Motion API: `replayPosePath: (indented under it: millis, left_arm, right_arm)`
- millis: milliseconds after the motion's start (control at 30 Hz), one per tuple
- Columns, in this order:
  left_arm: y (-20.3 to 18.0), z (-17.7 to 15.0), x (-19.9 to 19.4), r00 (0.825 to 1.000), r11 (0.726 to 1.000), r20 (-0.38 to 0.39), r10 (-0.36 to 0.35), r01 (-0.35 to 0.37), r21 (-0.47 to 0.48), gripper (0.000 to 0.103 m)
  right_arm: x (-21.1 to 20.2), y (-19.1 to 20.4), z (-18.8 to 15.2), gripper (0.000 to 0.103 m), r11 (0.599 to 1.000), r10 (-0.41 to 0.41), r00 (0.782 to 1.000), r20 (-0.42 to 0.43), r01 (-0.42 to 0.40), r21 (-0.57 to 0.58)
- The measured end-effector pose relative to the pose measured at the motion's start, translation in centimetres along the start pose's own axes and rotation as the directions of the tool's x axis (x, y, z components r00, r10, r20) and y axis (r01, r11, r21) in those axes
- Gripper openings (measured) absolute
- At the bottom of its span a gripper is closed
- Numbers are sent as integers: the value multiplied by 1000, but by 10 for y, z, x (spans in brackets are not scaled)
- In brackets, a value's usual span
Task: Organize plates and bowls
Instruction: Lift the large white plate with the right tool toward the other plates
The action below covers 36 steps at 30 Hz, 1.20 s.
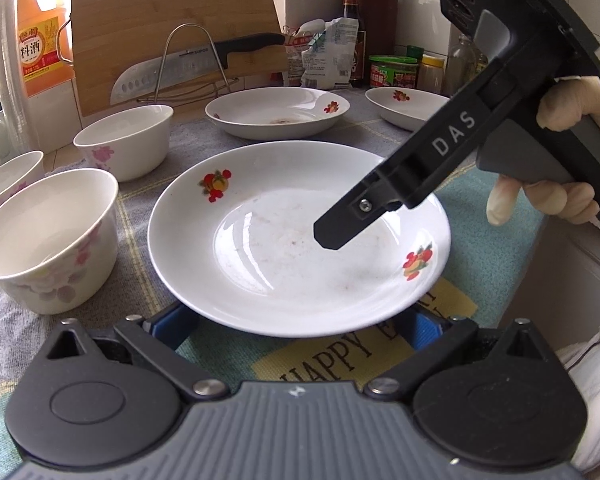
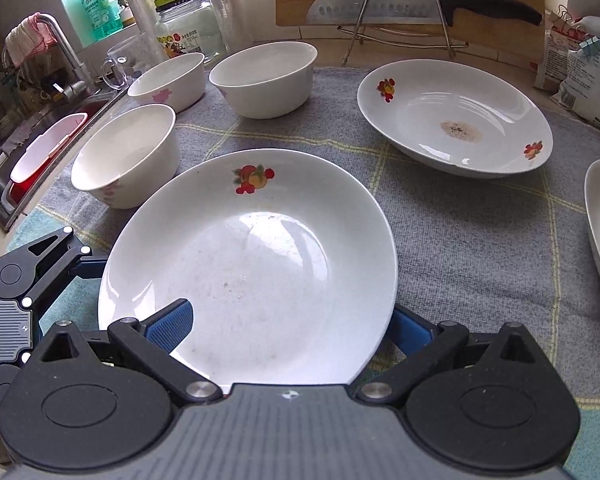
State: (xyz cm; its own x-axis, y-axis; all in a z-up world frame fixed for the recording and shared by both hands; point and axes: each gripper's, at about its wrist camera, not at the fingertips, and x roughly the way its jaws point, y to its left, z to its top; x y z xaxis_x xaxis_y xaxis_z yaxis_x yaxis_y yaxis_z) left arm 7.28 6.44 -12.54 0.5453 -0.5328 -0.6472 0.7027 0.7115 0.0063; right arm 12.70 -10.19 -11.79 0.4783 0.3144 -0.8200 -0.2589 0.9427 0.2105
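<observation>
A white plate [image 1: 260, 236] [image 2: 252, 264] with fruit prints lies on the cloth, nearest to both grippers. My left gripper [image 1: 298, 324] [image 2: 88, 268] is open wide, and the plate's near rim overhangs its two blue pads. My right gripper [image 2: 288, 328] is open too. Its left pad [image 2: 168, 324] lies over the plate's inside and its right pad [image 2: 410, 332] sits outside the rim, partly hidden by it. In the left wrist view the right gripper [image 1: 334, 236] reaches in over the plate from the upper right, held by a gloved hand [image 1: 560, 200].
Three white bowls [image 1: 46, 240] [image 1: 126, 142] [image 1: 8, 176] stand left of the plate. Two more plates [image 1: 278, 114] [image 1: 404, 106] lie behind it. A knife on a wire rack [image 1: 188, 68], a cutting board and bottles line the back. A sink [image 2: 32, 152] lies off the left edge.
</observation>
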Motion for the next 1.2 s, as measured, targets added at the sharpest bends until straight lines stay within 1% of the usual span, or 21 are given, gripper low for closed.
replayPosePath:
  millis: [300, 533, 767, 900, 1033, 1200]
  left_arm:
    - [1, 4, 2, 1000, 1000, -28, -6, 7, 15, 103]
    - [3, 6, 5, 999, 999, -37, -21, 22, 25, 103]
    - [5, 8, 7, 998, 998, -49, -38, 40, 42, 103]
    - [7, 8, 7, 998, 998, -50, -46, 49, 50, 103]
    - [7, 8, 6, 997, 997, -54, -51, 54, 55, 103]
    - [8, 9, 6, 996, 996, -66, -56, 60, 63, 103]
  right_arm:
    - [16, -5, 25, 103, 994, 46, 997, -66, -52, -91]
    - [27, -4, 38, 103, 985, 51, 995, -89, -65, -162]
    - [29, -8, 43, 103, 980, 82, 991, -101, -99, -175]
    - [28, -8, 44, 103, 974, 119, 985, -125, -140, -178]
    - [30, -13, 50, 103, 975, 152, 978, -142, -172, -141]
    - [33, -16, 57, 103, 972, 179, 965, -194, -204, -116]
